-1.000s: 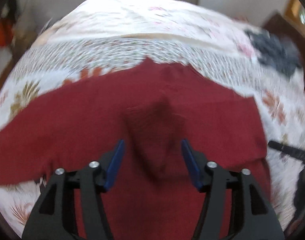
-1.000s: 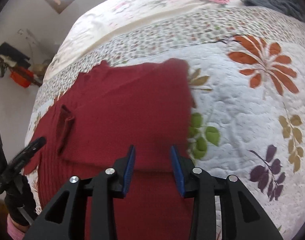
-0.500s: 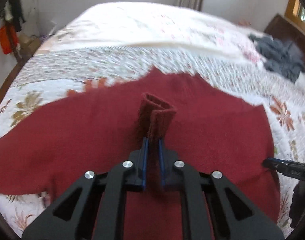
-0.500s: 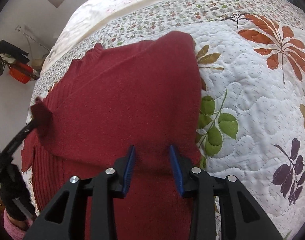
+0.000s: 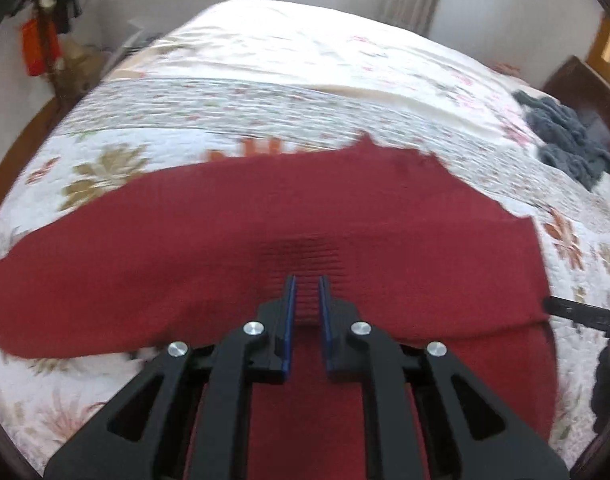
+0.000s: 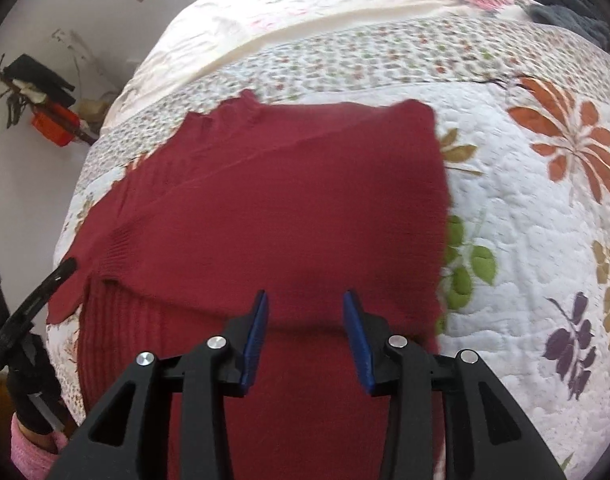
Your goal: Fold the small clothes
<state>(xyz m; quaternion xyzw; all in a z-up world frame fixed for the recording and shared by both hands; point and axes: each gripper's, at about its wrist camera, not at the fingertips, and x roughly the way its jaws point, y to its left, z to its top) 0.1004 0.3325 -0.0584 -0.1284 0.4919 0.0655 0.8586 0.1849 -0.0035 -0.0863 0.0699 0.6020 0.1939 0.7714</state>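
Observation:
A dark red knit sweater (image 5: 345, 216) lies spread on a floral quilt (image 5: 265, 92), one sleeve folded across its body. My left gripper (image 5: 305, 296) is shut on the ribbed sleeve cuff (image 5: 305, 256), which lies low and flat just ahead of the blue pads. The right wrist view shows the same sweater (image 6: 289, 208) with its right edge folded straight. My right gripper (image 6: 307, 316) hovers open over the sweater's lower part, nothing between its fingers. The left gripper (image 6: 33, 308) shows at that view's left edge, held by a gloved hand (image 6: 29, 404) with a pink sleeve.
A dark grey cloth (image 5: 565, 148) is bunched at the quilt's far right, near a dark wooden headboard (image 5: 577, 88). Bare quilt (image 6: 525, 240) stretches to the right of the sweater. A red object (image 5: 37, 48) hangs by the wall beyond the bed's left side.
My left gripper, open a second ago, shut on the raised cuff and has brought it down flat over the sweater. The right gripper stayed open and barely moved.

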